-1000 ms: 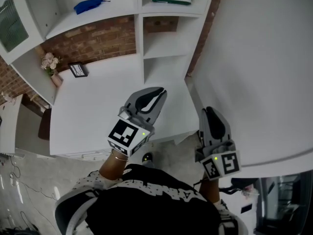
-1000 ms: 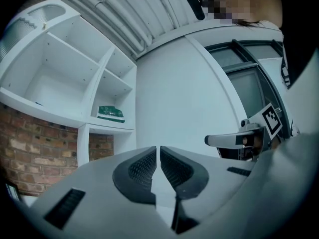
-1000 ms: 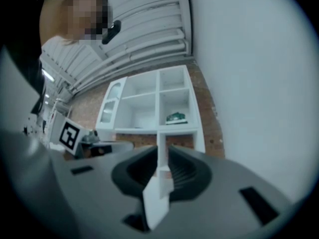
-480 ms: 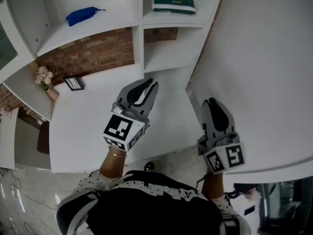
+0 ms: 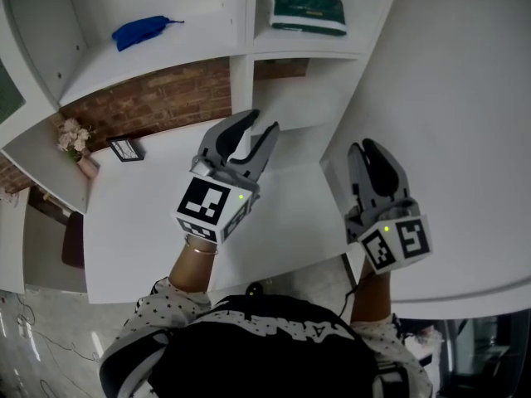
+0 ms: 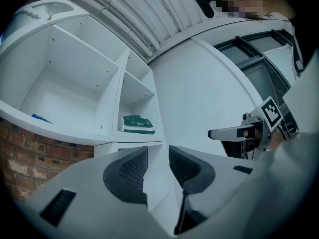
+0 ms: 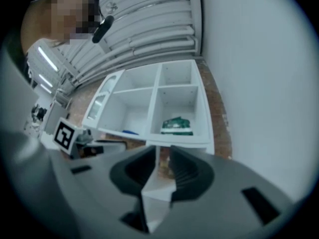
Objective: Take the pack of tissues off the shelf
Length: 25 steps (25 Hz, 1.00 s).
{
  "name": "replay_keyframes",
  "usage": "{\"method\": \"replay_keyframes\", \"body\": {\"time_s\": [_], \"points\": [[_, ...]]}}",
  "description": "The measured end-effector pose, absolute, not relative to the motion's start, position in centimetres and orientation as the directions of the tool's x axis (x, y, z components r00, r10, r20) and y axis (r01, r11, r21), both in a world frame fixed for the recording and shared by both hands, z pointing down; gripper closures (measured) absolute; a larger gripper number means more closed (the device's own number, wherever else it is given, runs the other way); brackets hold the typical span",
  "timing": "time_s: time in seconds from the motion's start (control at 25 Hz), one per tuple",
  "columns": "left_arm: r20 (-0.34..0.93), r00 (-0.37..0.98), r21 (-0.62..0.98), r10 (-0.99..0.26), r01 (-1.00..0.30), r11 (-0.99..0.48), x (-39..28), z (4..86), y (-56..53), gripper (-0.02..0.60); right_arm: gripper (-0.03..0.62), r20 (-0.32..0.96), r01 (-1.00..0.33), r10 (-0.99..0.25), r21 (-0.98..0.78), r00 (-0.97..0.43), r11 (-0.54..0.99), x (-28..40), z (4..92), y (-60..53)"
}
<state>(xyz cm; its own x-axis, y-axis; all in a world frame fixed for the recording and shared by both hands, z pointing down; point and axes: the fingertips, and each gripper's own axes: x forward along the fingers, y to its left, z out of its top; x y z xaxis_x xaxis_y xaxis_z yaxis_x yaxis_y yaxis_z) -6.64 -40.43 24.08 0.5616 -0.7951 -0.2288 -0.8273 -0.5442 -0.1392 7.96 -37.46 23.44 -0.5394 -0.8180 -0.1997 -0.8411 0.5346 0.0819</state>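
The green pack of tissues [image 5: 309, 7] lies flat in the right-hand compartment of the white shelf unit [image 5: 241, 36]; the pack [image 6: 138, 124] also shows in the left gripper view, and the pack [image 7: 176, 125] in the right gripper view. My left gripper [image 5: 255, 132] is held over the white desk, well short of the shelf, its jaws opening with nothing between them. My right gripper [image 5: 373, 151] hangs further right, beside the white wall, its jaws also opening and empty. Both point toward the shelf.
A blue object [image 5: 143, 31] lies in the left shelf compartment. A small vase of flowers [image 5: 73, 143] and a framed picture [image 5: 126, 148] stand on the white desk [image 5: 149, 222] by the brick wall. A large white wall panel [image 5: 465, 114] is at the right.
Both grippers have moved up toward the shelf, and the left gripper's jaws have parted visibly. The shelf and tissue pack sit closer in the head view.
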Motion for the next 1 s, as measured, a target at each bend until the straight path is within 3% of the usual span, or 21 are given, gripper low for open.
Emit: {"method": "replay_keyframes", "body": {"time_s": [0.44, 1.0], "points": [[-0.271, 0.451, -0.24, -0.85, -0.887, -0.394, -5.9, 18.2, -46.3, 0.347, 0.455, -0.218, -0.775, -0.744, 0.139, -0.632, 0.617, 7.9, 17.9, -45.5], [-0.173, 0.308, -0.284, -0.936, -0.925, -0.252, -4.2, 15.1, -52.6, 0.322, 0.437, -0.14, -0.736, -0.726, 0.221, -0.673, 0.64, 6.4, 13.2, -56.9]]}}
